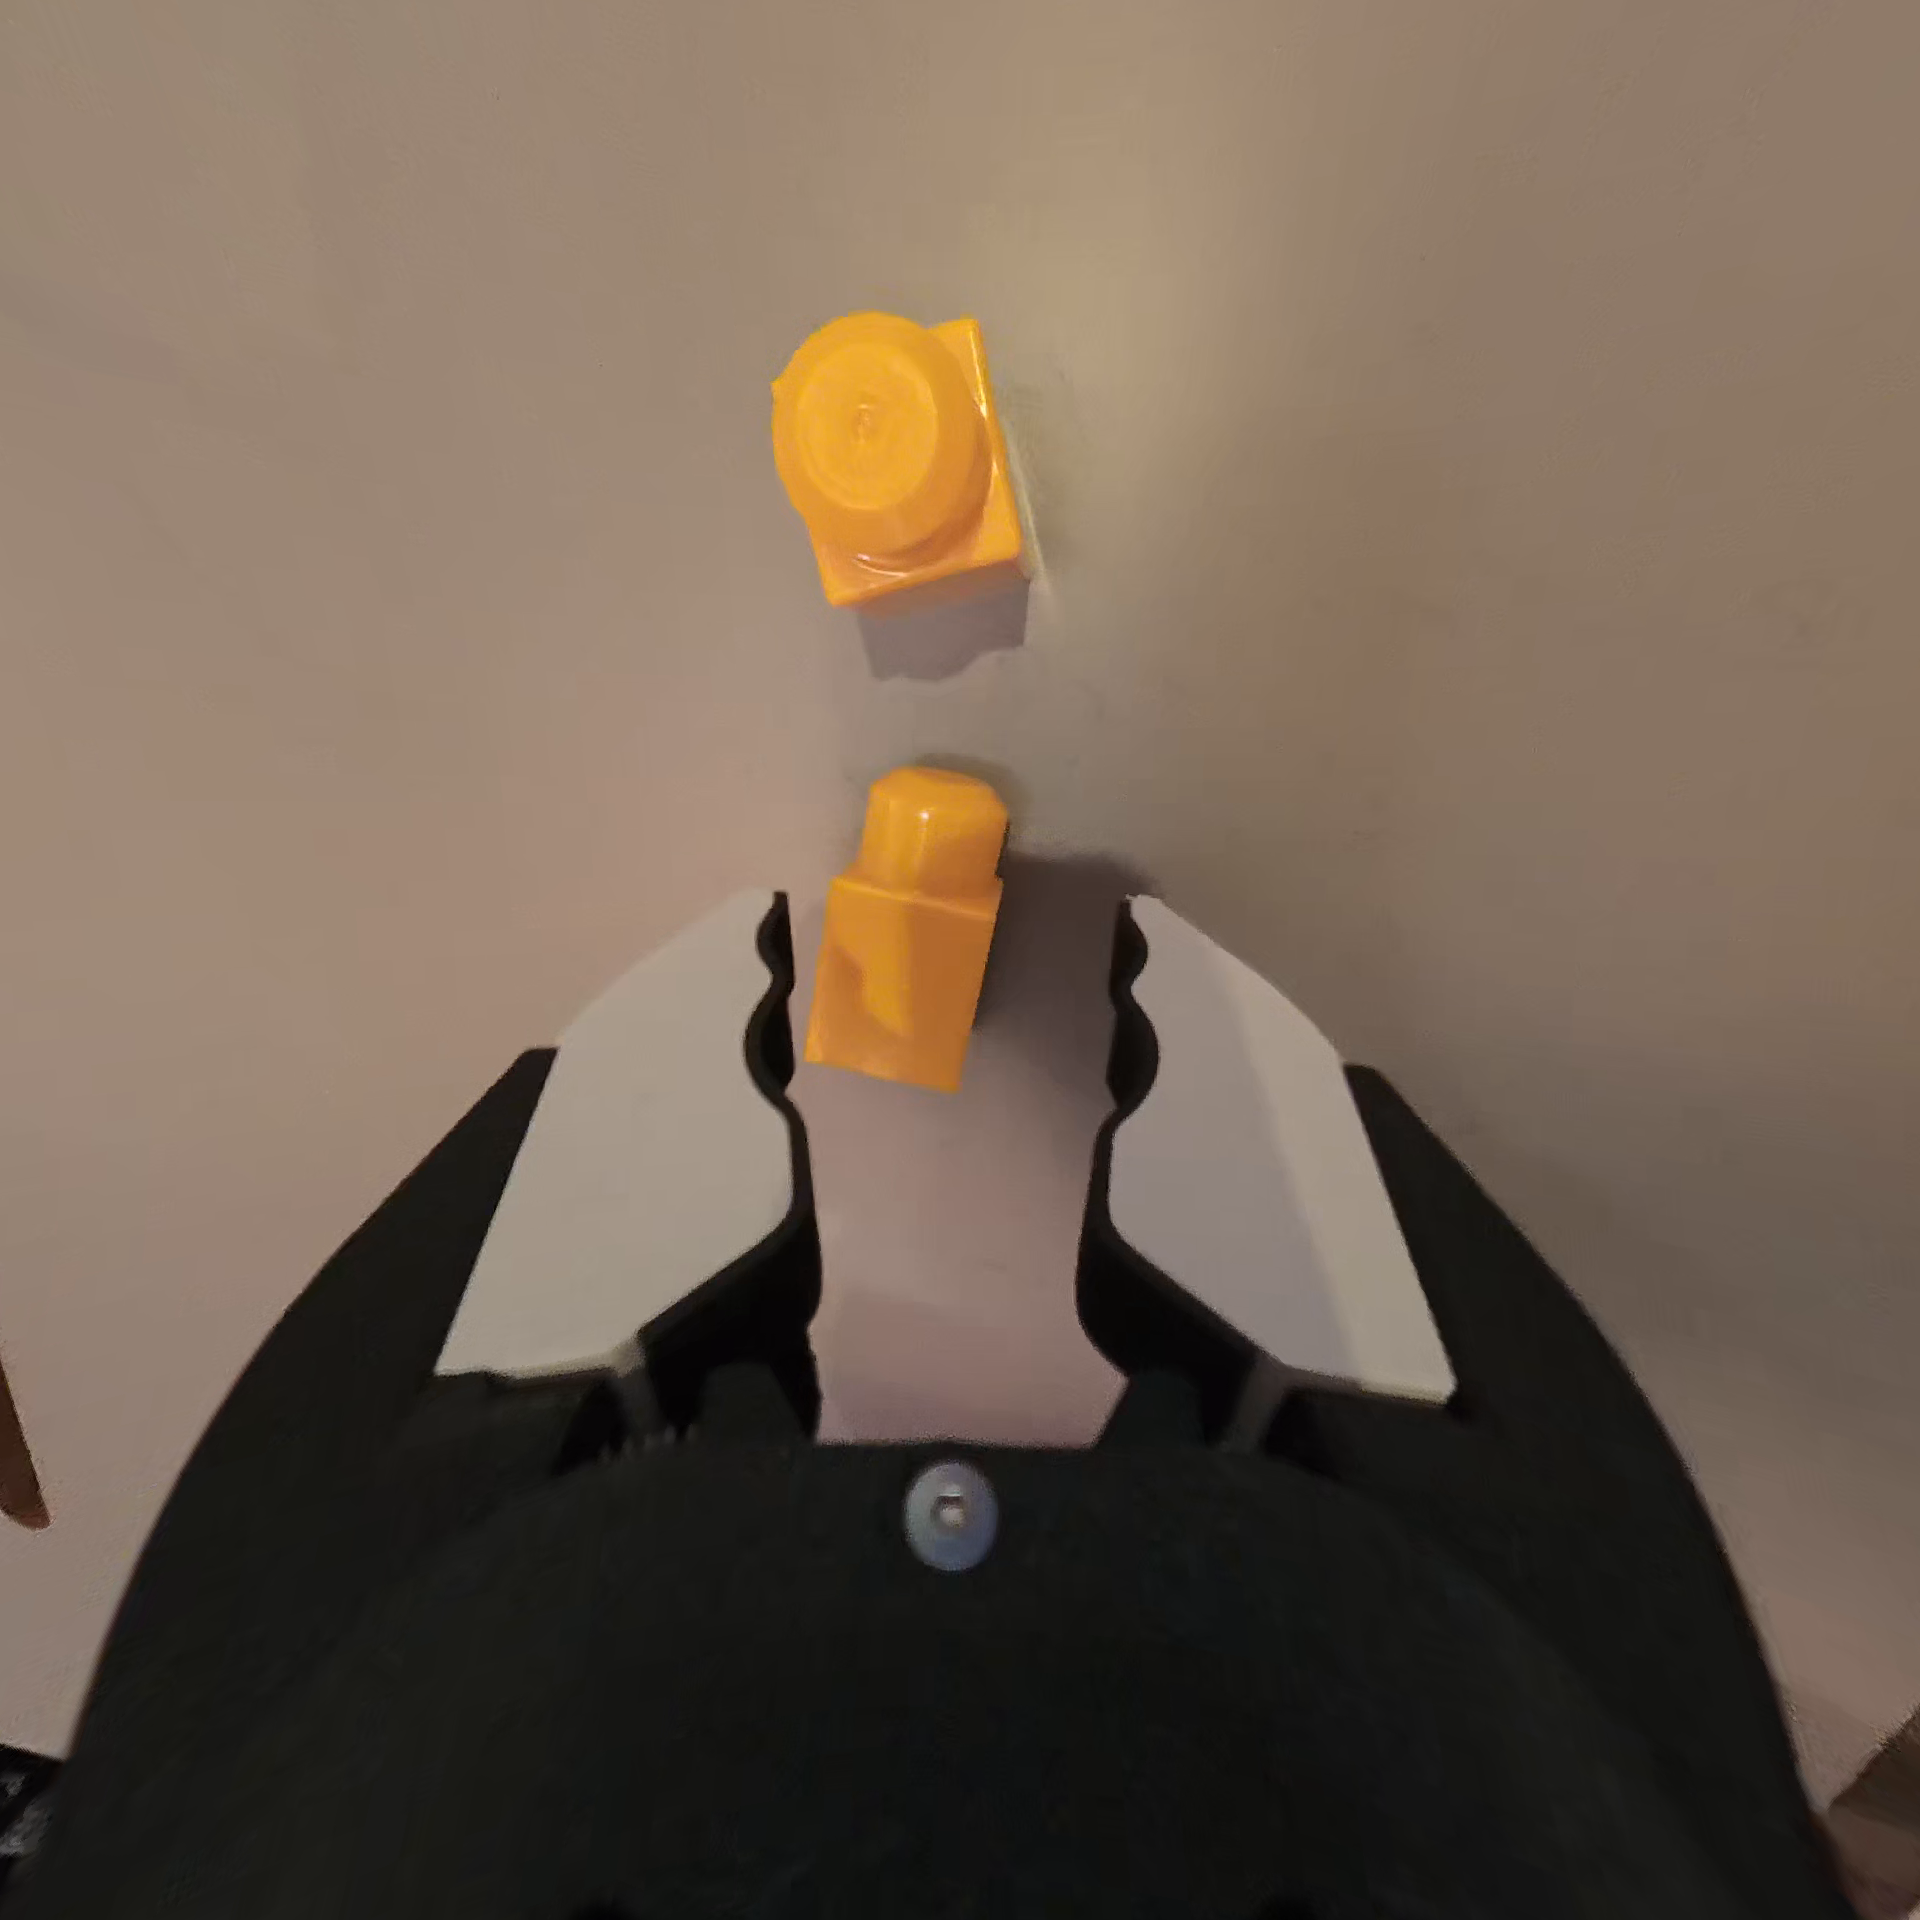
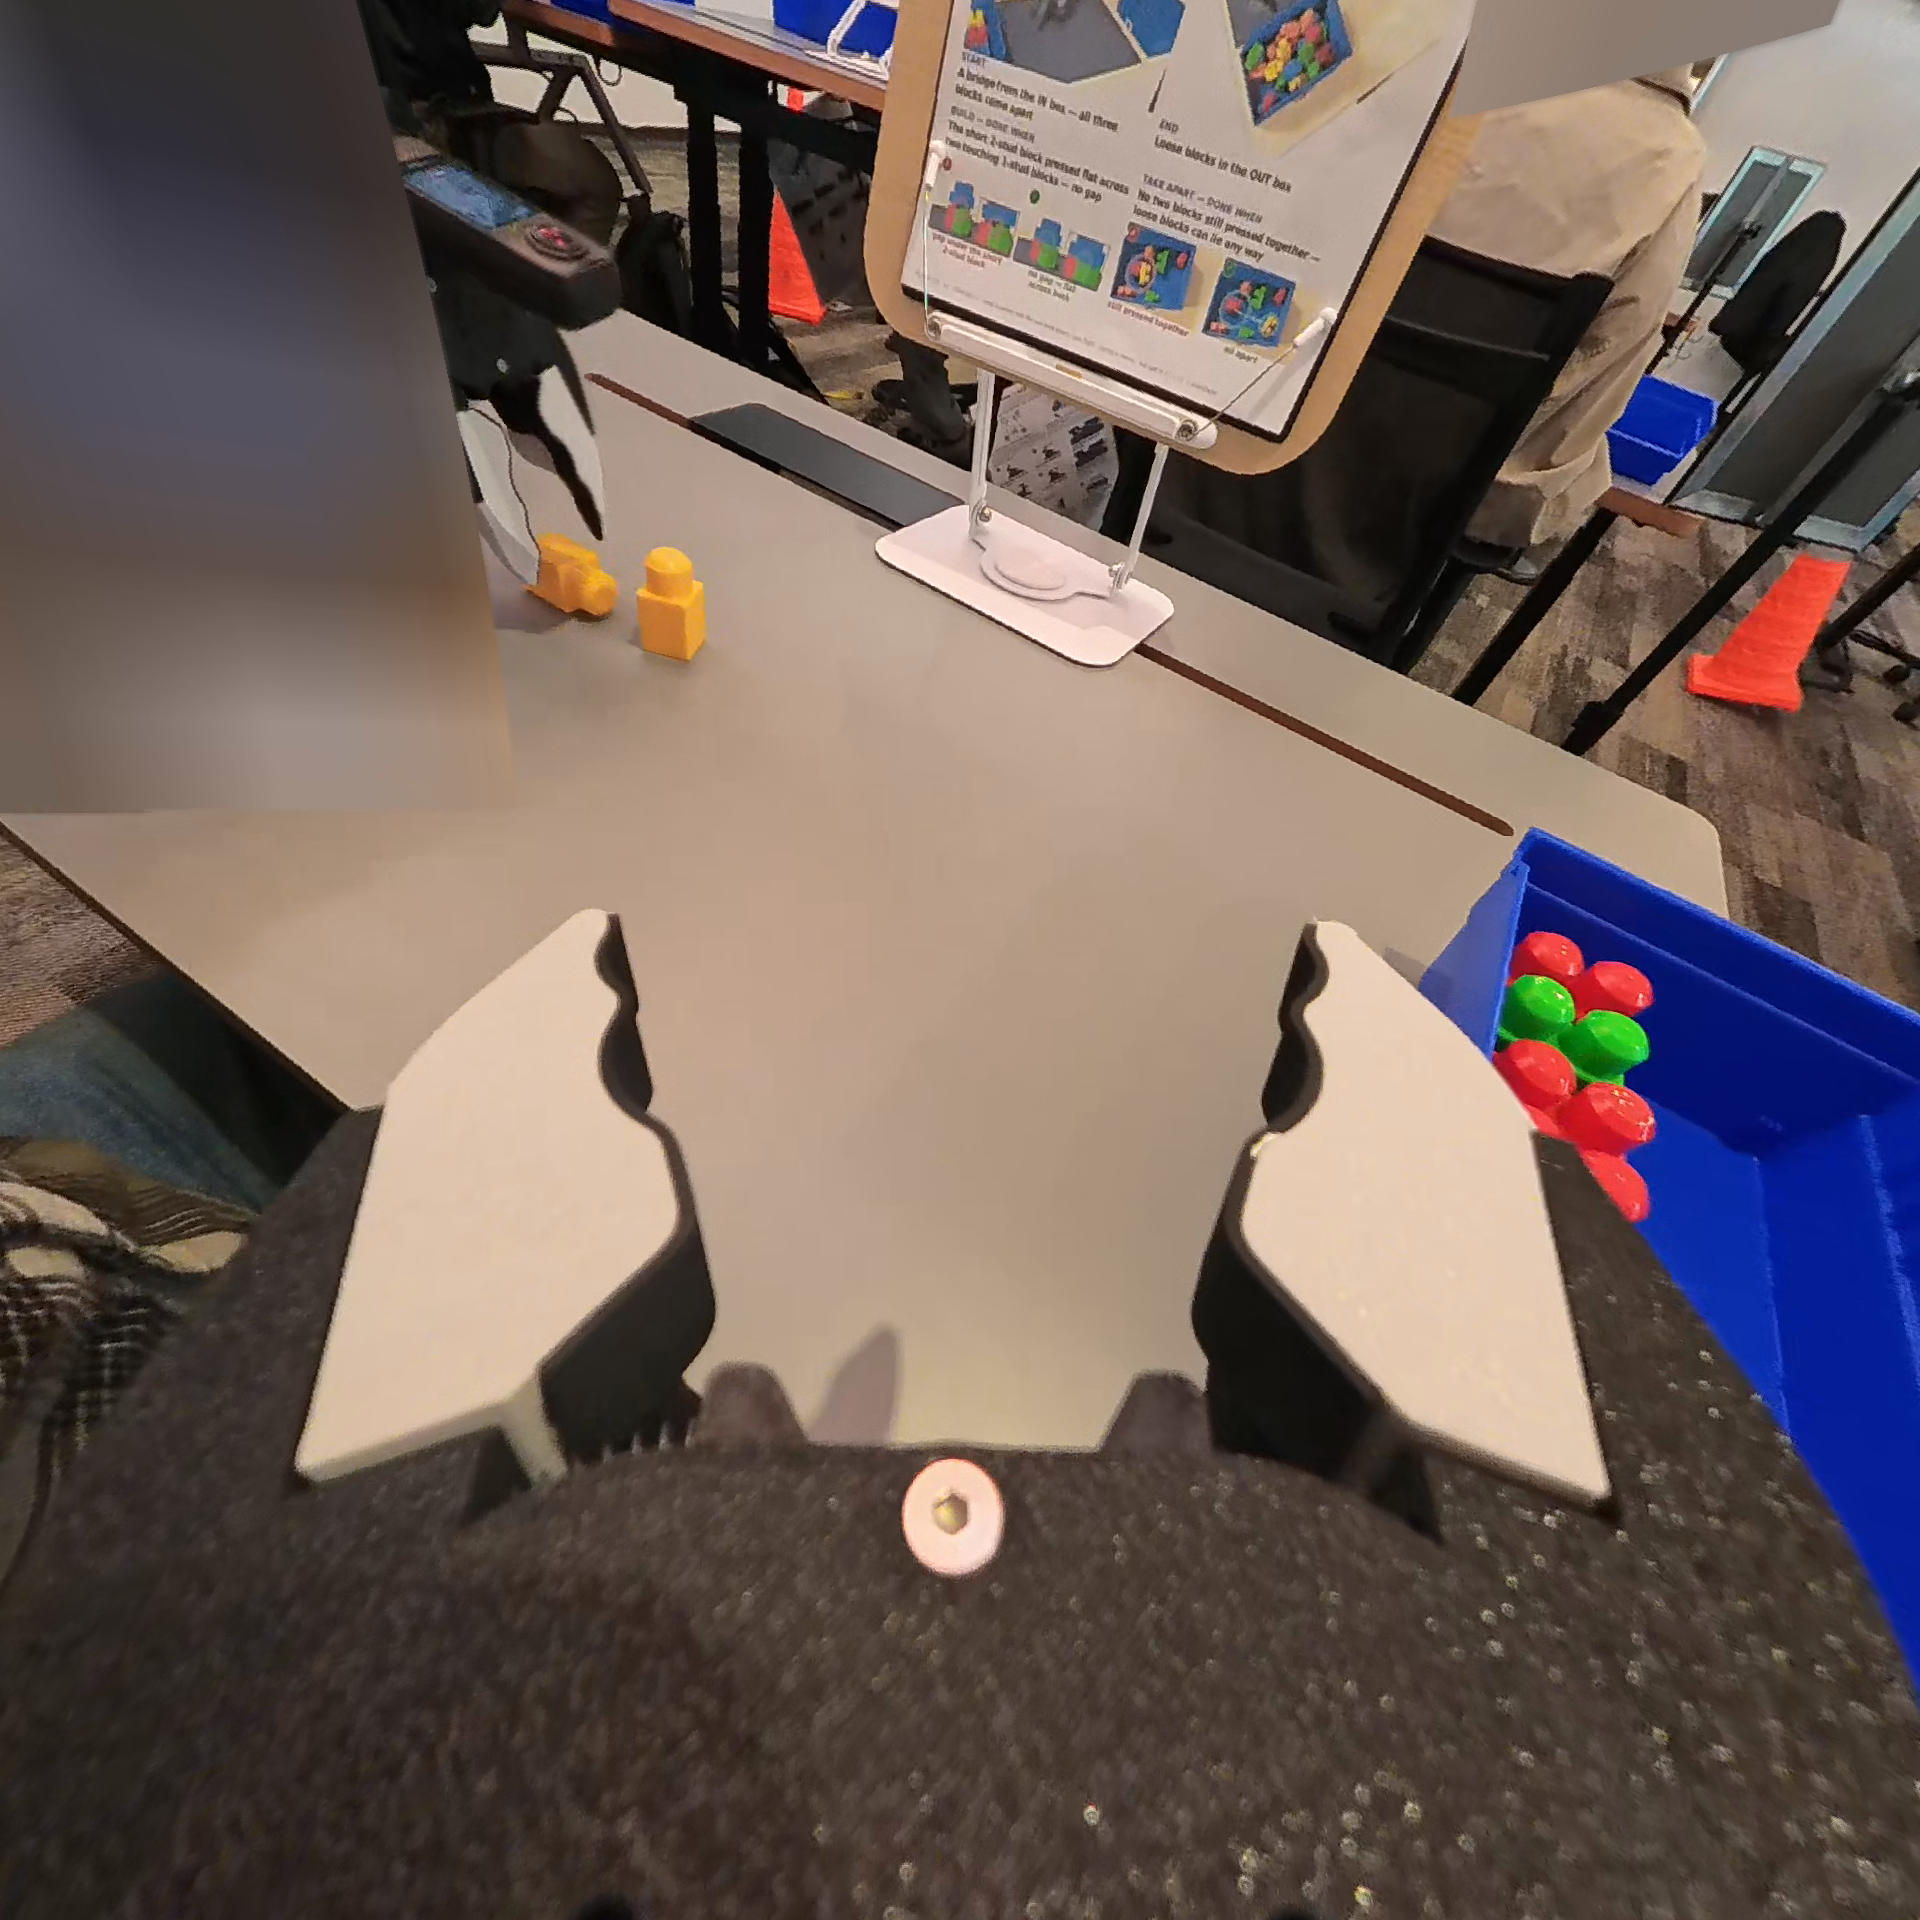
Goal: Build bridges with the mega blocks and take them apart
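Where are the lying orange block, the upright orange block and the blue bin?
Lying orange block (image 1: 902, 977), left wrist view, side face.
Upright orange block (image 2: 671, 616), right wrist view, front face.
Blue bin (image 2: 1756, 997), right wrist view, inner wall.

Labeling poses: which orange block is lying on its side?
The orange block between the left hand-held gripper fingers, stud pointing sideways. The other orange block stands upright beyond it.

Blue bin cut off by right frame edge; red and green blocks inside partly hidden behind right gripper's finger. Left gripper upper body lost in blur patch. Instruction board top cropped. Lying orange block: near end hidden by fingertip.
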The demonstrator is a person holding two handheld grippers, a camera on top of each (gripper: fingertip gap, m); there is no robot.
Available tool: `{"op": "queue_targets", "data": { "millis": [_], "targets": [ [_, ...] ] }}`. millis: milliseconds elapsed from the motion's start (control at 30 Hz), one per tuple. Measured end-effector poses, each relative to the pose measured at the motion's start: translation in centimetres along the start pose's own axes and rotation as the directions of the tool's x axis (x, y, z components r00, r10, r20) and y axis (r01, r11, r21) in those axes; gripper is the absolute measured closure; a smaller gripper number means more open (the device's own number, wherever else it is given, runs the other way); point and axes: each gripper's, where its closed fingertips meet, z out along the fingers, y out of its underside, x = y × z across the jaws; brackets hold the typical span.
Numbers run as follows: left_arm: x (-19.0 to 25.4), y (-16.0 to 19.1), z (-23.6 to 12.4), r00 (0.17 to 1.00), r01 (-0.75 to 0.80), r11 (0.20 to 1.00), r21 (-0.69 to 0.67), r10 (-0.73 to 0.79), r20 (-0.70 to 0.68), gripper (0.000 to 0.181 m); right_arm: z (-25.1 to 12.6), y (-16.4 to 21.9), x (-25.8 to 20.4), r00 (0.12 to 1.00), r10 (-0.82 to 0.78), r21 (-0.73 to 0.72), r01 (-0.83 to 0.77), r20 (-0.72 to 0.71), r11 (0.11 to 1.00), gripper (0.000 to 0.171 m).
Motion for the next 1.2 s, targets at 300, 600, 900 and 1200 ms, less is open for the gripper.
{"op": "queue_targets", "data": {
  "millis": [300,600,900,1200],
  "targets": [
    [-0.3,-0.3,0.5,0.99,-0.139,0.984,-0.113,0.14,0.005,0.13,0.6,0.2,-0.2,1.0,-0.001,-0.009,0.001,0.012,1.0,0.055],
    [0.0,-0.2,1.6,0.987,-0.153,0.969,-0.195,0.14,-0.08,0.137,0.3,0.5,0.2,1.0,0.004,-0.022,-0.004,0.0,1.0,0.055],
    [-0.1,0.0,2.0,0.984,-0.165,0.954,-0.249,0.142,-0.106,0.147,0.4,0.7,0.4,1.0,0.004,-0.031,-0.004,0.0,1.0,0.055],
    [-0.7,0.1,2.4,0.987,-0.161,0.954,-0.254,0.152,-0.053,0.153,0.5,0.7,0.4,1.0,0.001,-0.033,-0.001,0.0,0.999,0.055]
  ]
}}
